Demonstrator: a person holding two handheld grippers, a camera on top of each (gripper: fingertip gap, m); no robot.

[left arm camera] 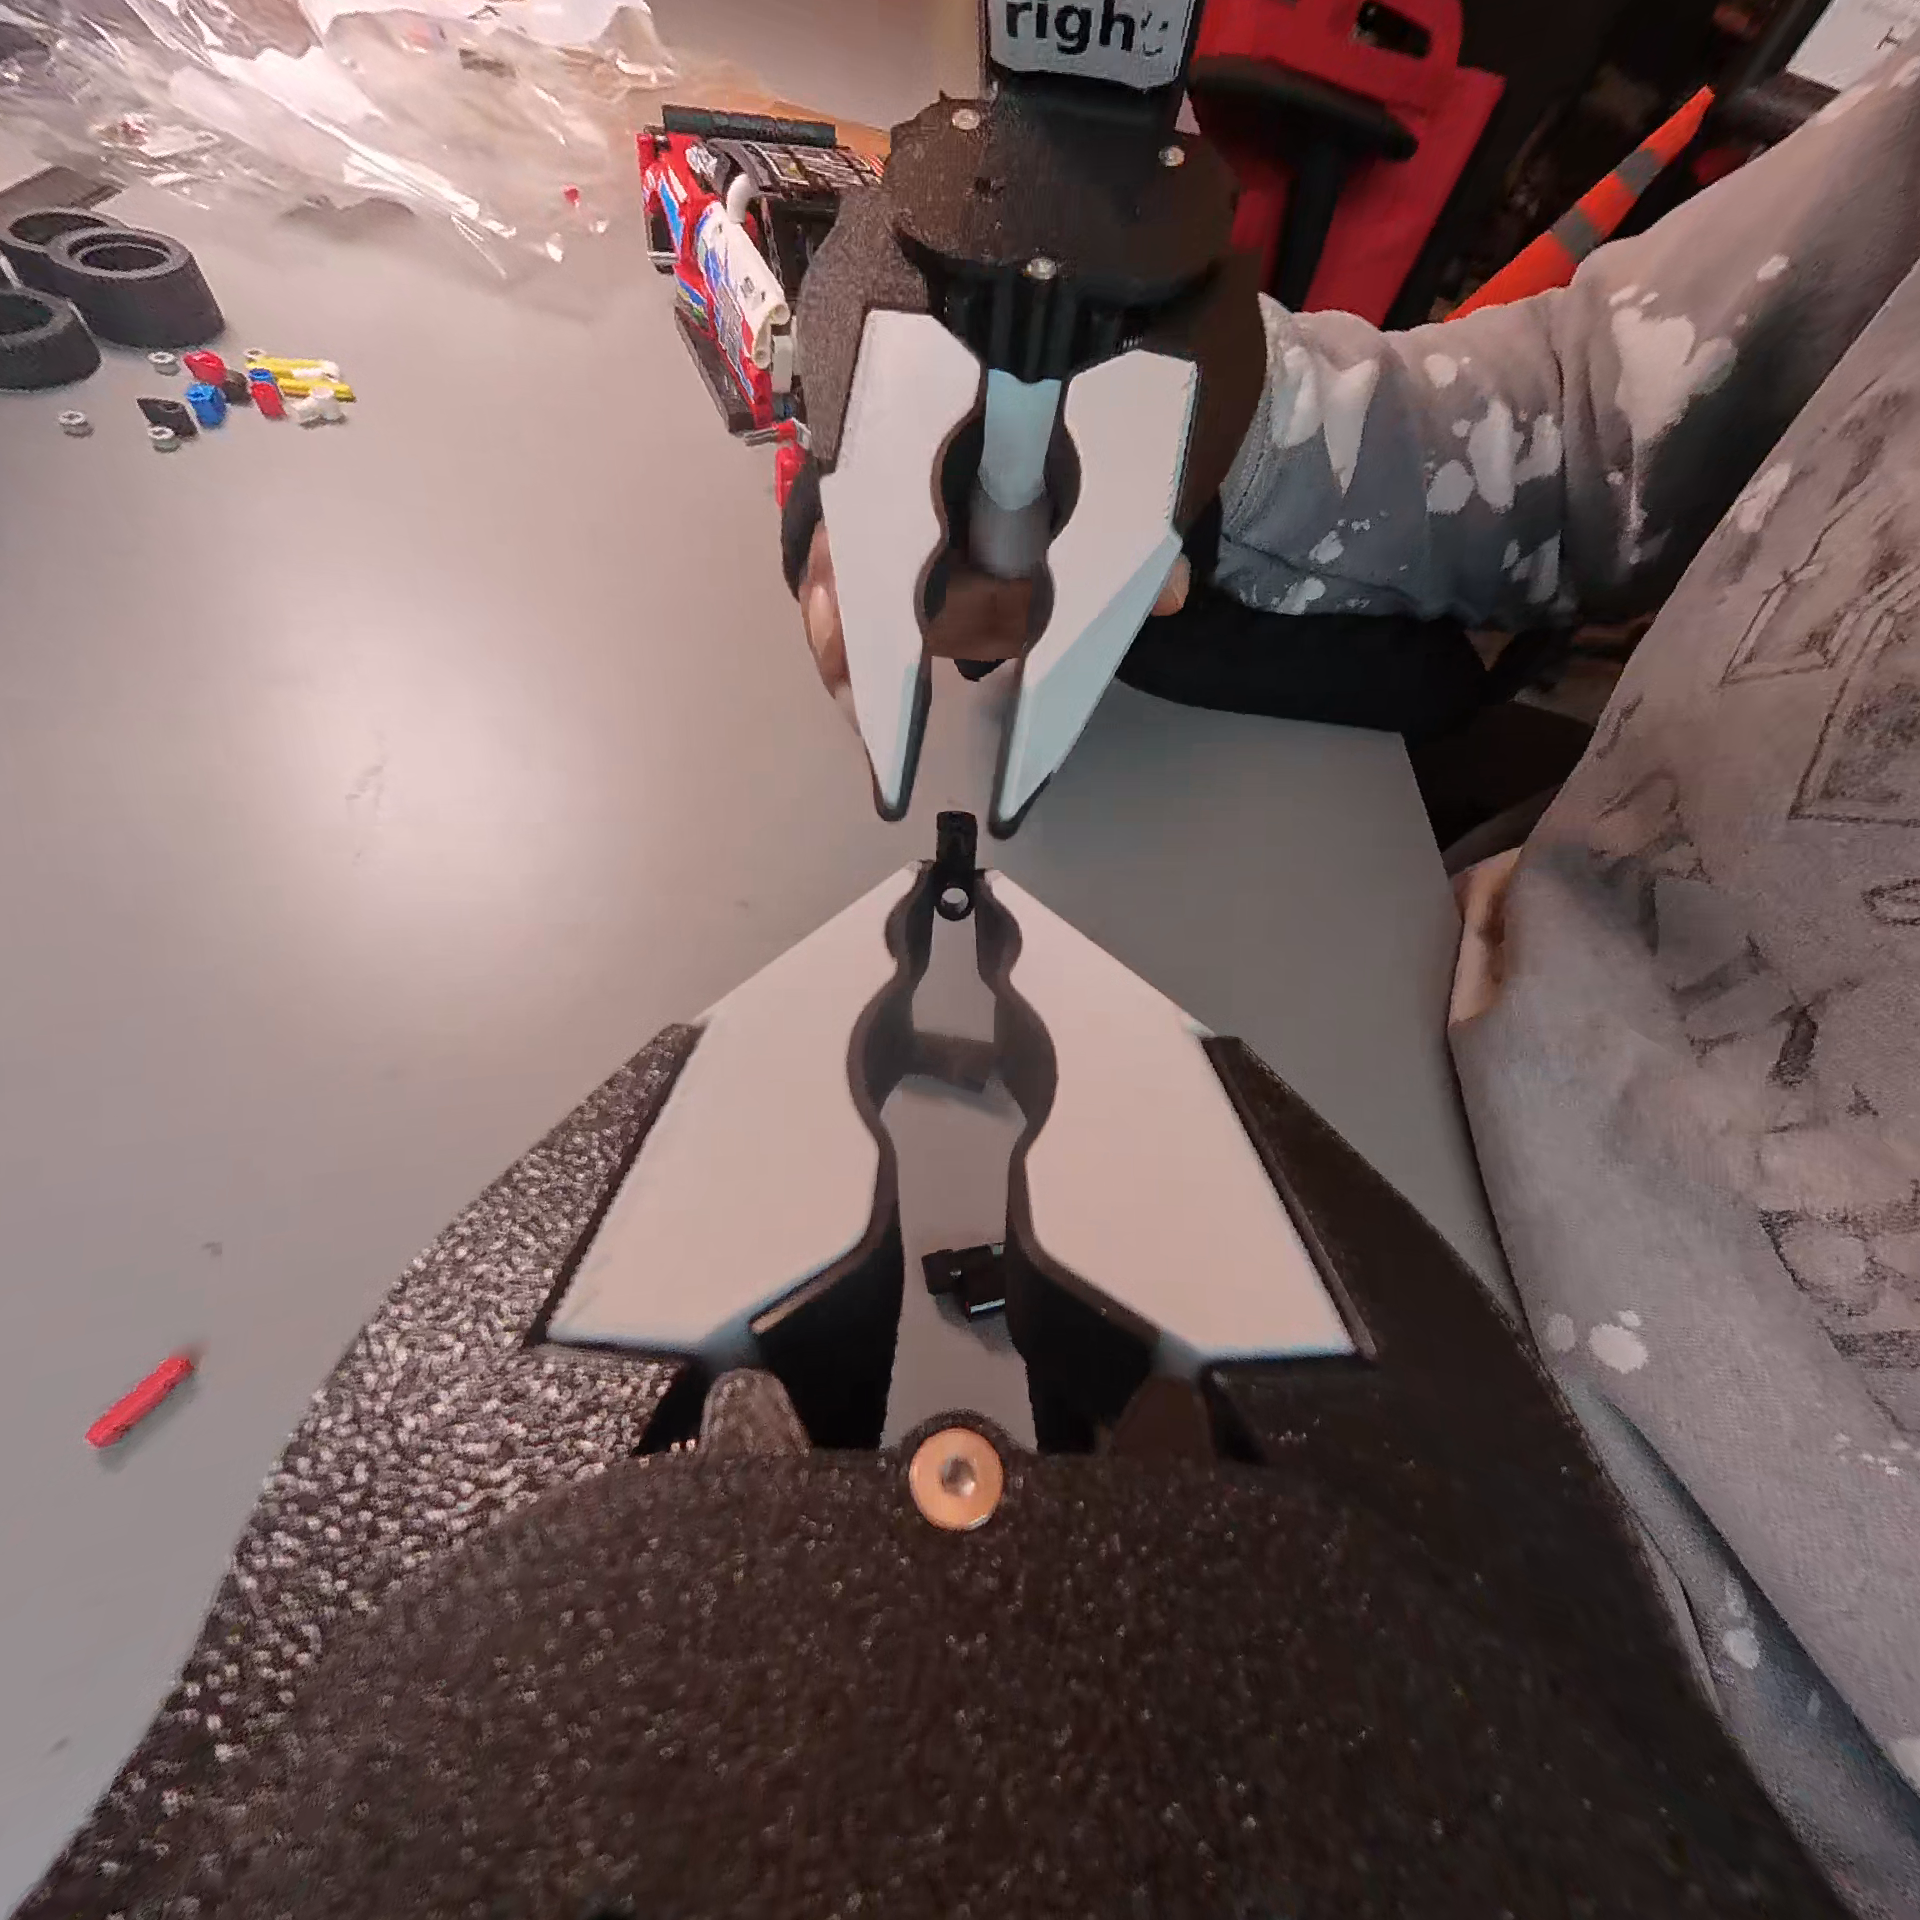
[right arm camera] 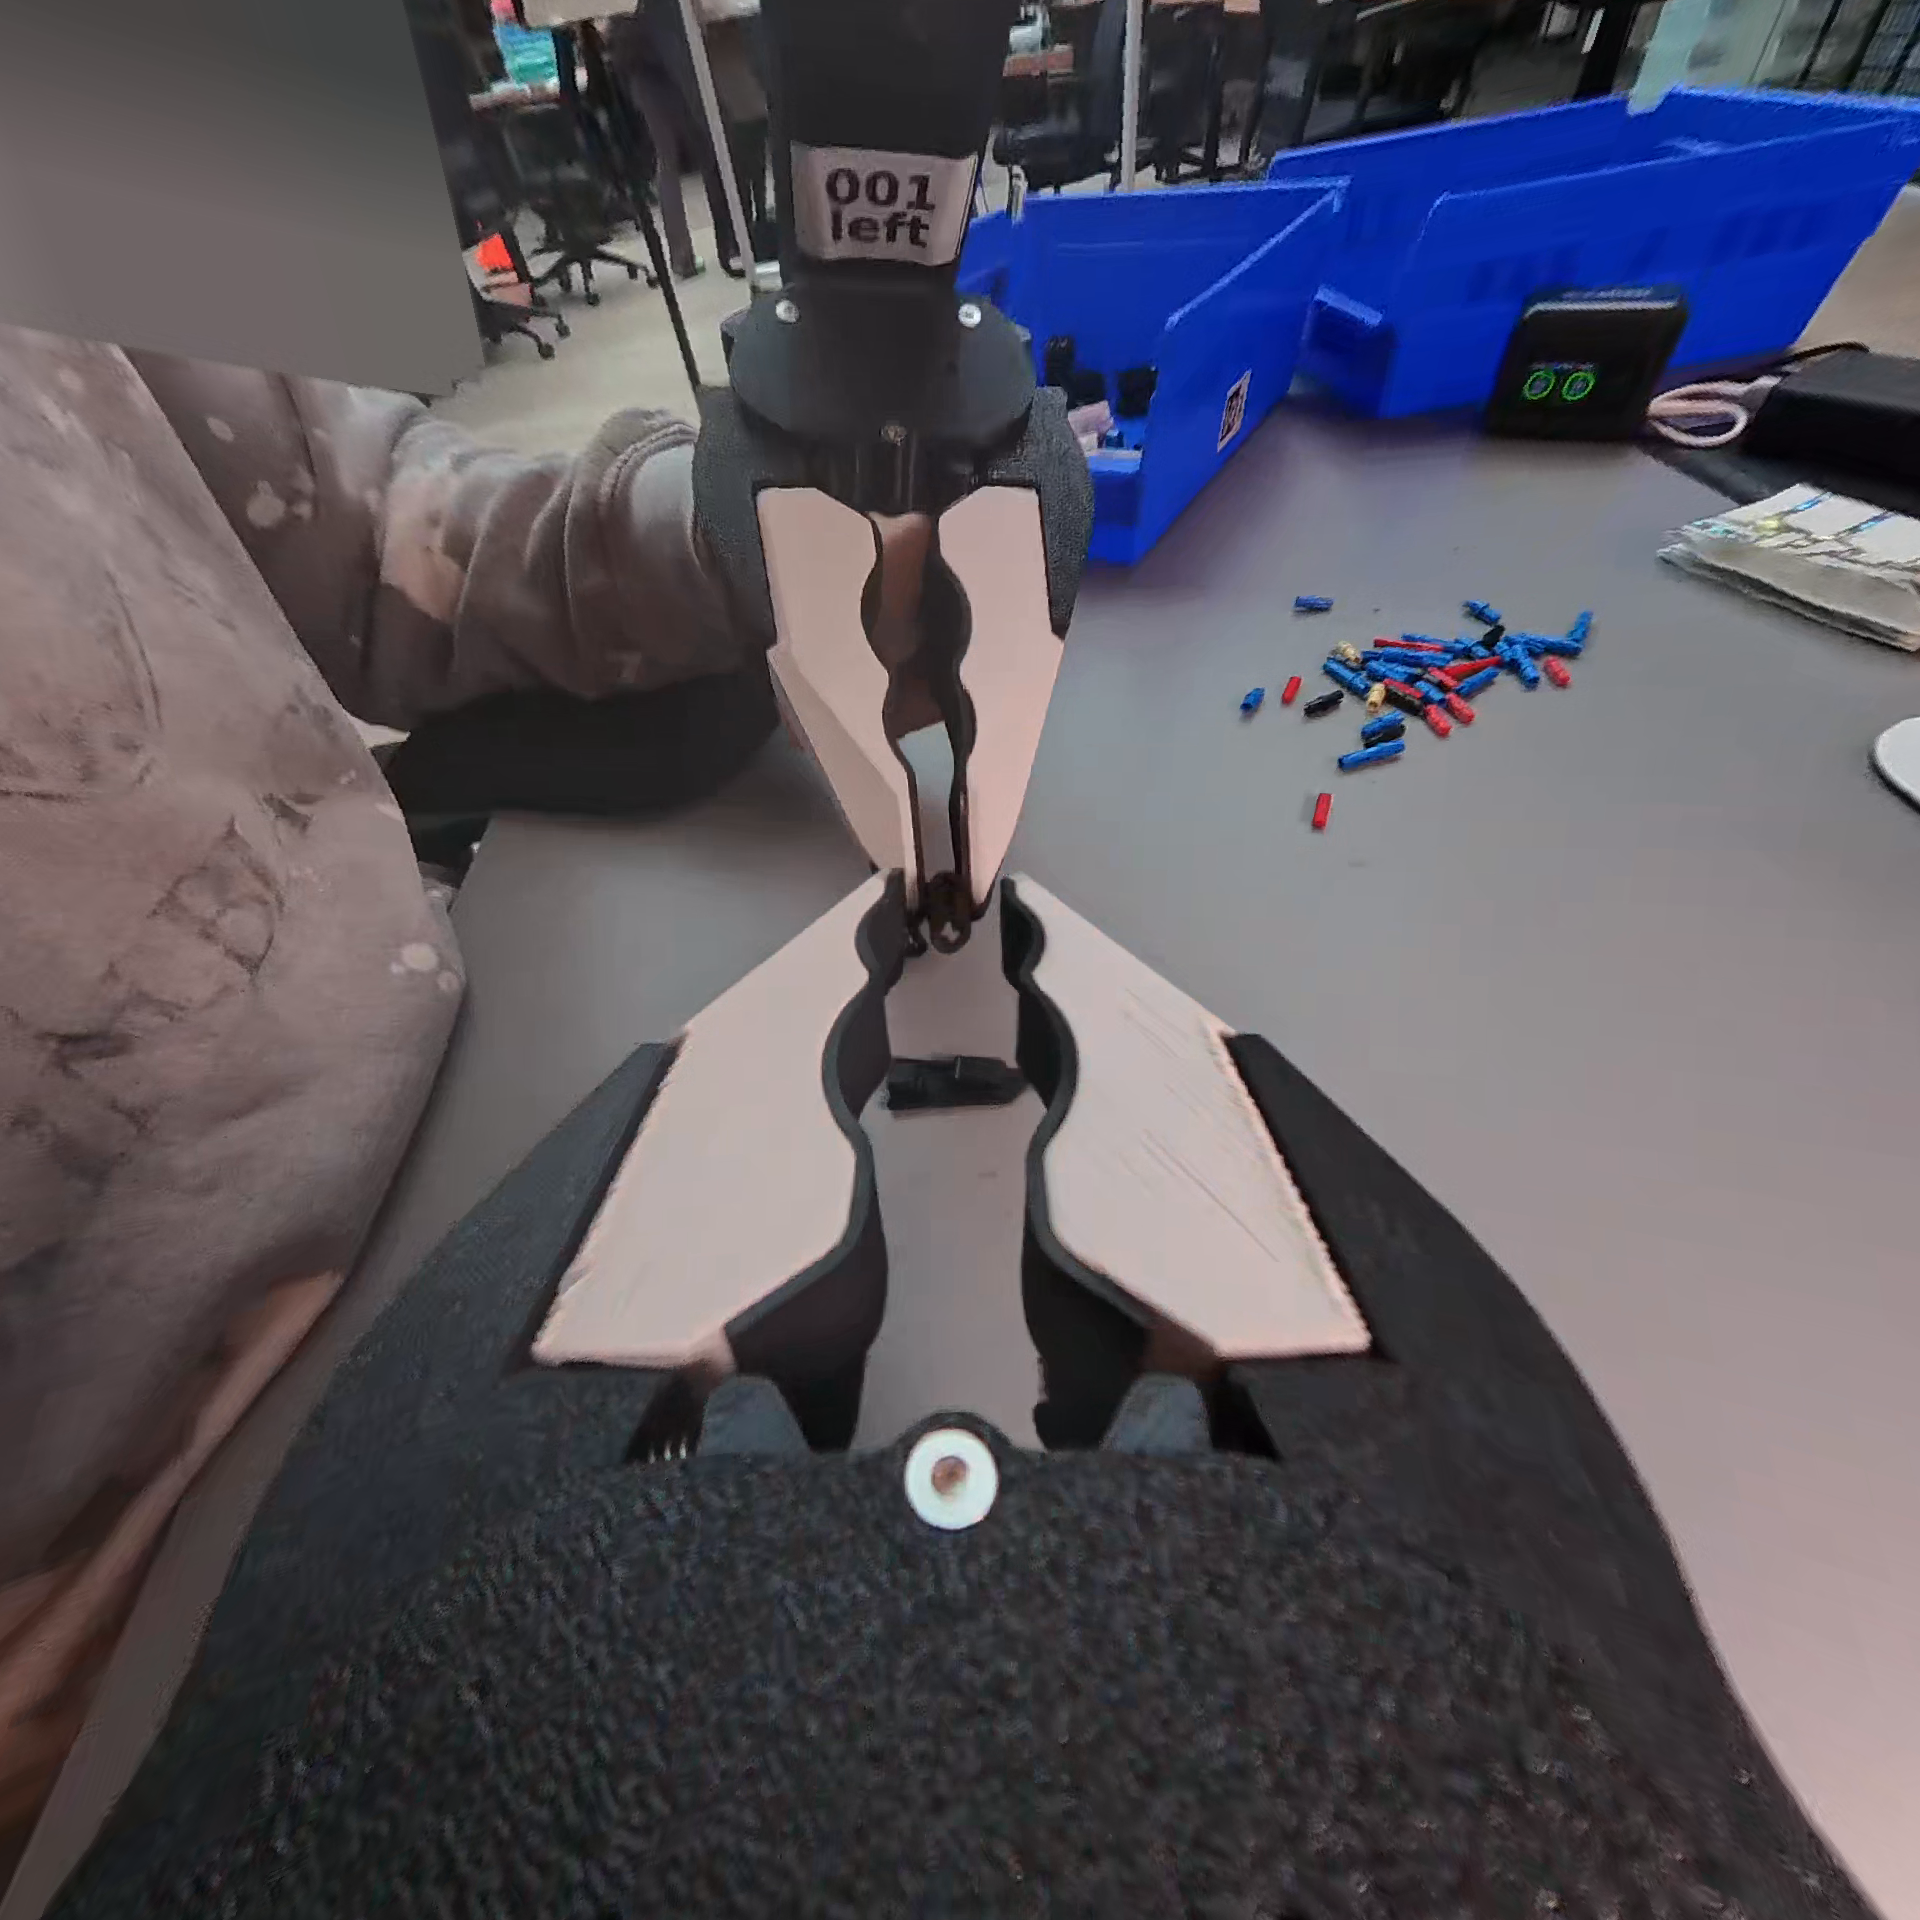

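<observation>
Two white labels (printed): left hand-held gripper (left arm camera: 954,878) pinching a black connector (left arm camera: 954,871), right hand-held gripper (right arm camera: 948,904) spread.

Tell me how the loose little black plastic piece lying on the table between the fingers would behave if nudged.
The small black plastic connector piece looks light and rigid, so it would probably skid across the smooth grey table. Its rounded, pin-like shape suggests it may roll sideways. Being tiny, it could slip from the right gripper unless pinched squarely.
</observation>
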